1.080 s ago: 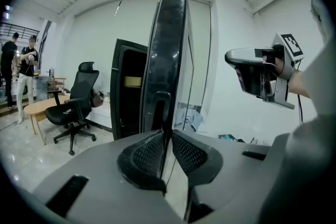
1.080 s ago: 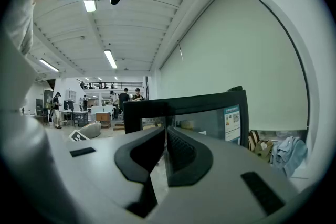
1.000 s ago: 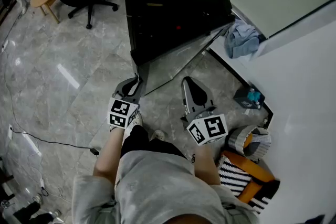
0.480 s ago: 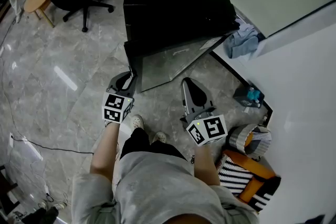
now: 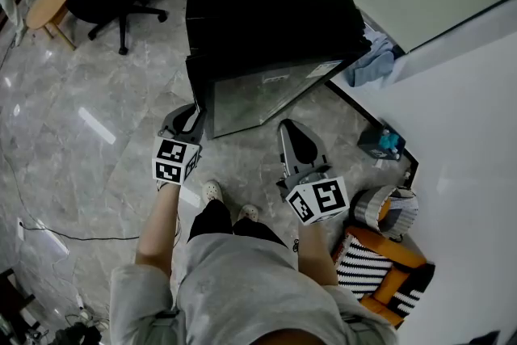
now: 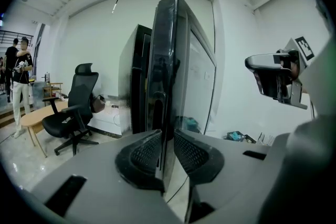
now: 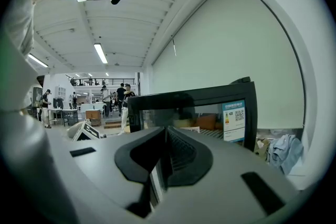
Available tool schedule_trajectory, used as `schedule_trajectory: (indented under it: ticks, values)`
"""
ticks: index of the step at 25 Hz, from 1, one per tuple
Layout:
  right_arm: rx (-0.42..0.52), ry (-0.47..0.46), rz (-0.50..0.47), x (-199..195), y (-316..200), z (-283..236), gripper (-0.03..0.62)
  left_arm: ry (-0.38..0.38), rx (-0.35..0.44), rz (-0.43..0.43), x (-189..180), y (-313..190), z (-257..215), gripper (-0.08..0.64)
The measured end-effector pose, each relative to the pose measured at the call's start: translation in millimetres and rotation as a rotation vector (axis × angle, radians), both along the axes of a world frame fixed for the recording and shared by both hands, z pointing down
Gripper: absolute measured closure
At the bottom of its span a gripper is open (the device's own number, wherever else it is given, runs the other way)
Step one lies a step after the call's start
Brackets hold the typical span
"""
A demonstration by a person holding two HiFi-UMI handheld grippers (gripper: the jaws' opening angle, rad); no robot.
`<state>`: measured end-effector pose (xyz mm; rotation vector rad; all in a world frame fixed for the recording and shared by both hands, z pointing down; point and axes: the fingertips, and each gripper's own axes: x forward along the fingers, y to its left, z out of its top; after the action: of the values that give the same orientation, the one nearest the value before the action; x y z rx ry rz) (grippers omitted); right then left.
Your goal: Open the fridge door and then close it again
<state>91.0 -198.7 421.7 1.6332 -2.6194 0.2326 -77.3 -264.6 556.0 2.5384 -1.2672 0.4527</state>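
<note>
Fridge door [image 5: 258,97], standing ajar, has its free edge between the left gripper's [image 5: 192,115] opening jaws, pads clear of it, while the right gripper's [image 5: 292,132] jaws are clenched empty, the door ahead of them.

glossy black fridge [image 5: 266,4], glass door [image 5: 250,97] (reflective)

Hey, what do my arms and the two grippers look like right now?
The left gripper and right gripper are each grey, with dark ribbed jaws and a white cube of black square markers. The left jaws are opening round the fridge door edge. Short grey sleeves.
</note>
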Motion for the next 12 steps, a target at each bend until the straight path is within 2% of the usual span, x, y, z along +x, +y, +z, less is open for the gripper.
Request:
schedule_trajectory:
  ticks: [12]
  values:
    - [-0.008, 0.014, 0.042, 2, -17, 3, 0.566, -0.008, 0.007, 0.019, -7, -41, 1, 0.488]
